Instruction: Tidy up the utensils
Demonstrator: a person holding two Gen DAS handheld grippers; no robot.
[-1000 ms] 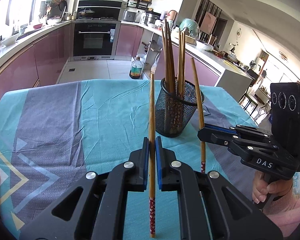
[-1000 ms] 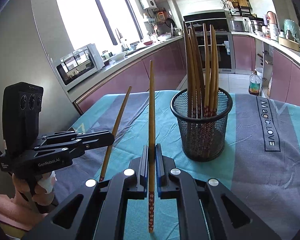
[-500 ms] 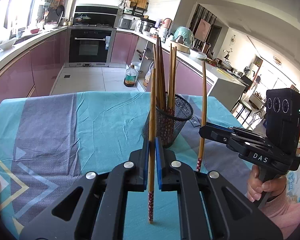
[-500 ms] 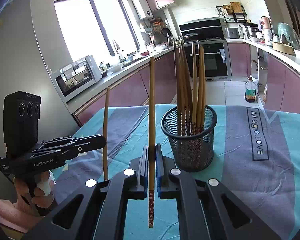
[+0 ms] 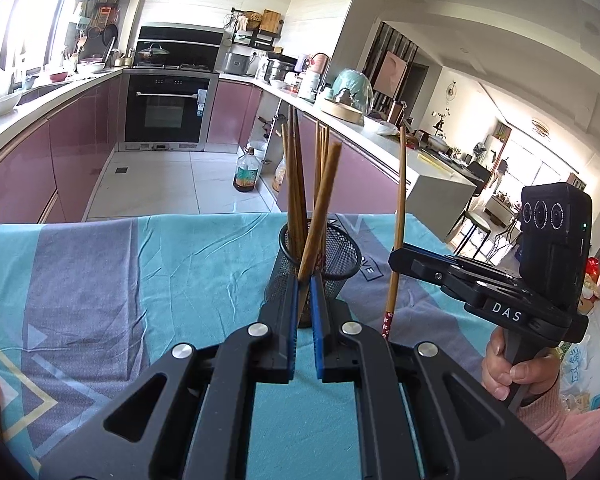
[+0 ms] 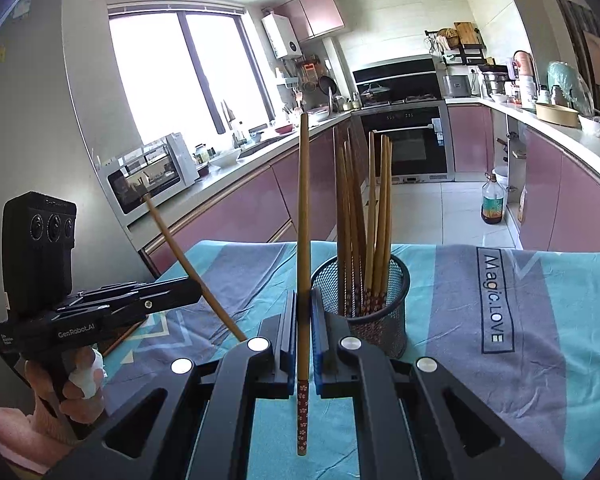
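A: While you have a chopstick pinched in each tool, where does everything sit?

B: Your left gripper [image 5: 305,300] is clamped on one chopstick [image 5: 320,208], which tilts across the front of the mesh holder [image 5: 342,256]. Your right gripper [image 6: 305,320] is closed on the other chopstick [image 6: 303,216], upright, just left of that holder, where a bundle of chopsticks [image 6: 364,216] already stands. All of it is over the tablecloth [image 6: 540,320].

A: How will they handle?

B: I'd judge them light, stiff and smooth, so likely to pivot or slip between your pads. You grip each low, near the patterned red end, leaving a long lever above; the tilt in your left one suggests it swivels easily. A hold nearer the middle would steady it.

A: Any writing?

B: The cloth reads "Magic.LOVE". Seen from the opposite camera, your left tool says "GenRobot.AI" and your right "DAS".
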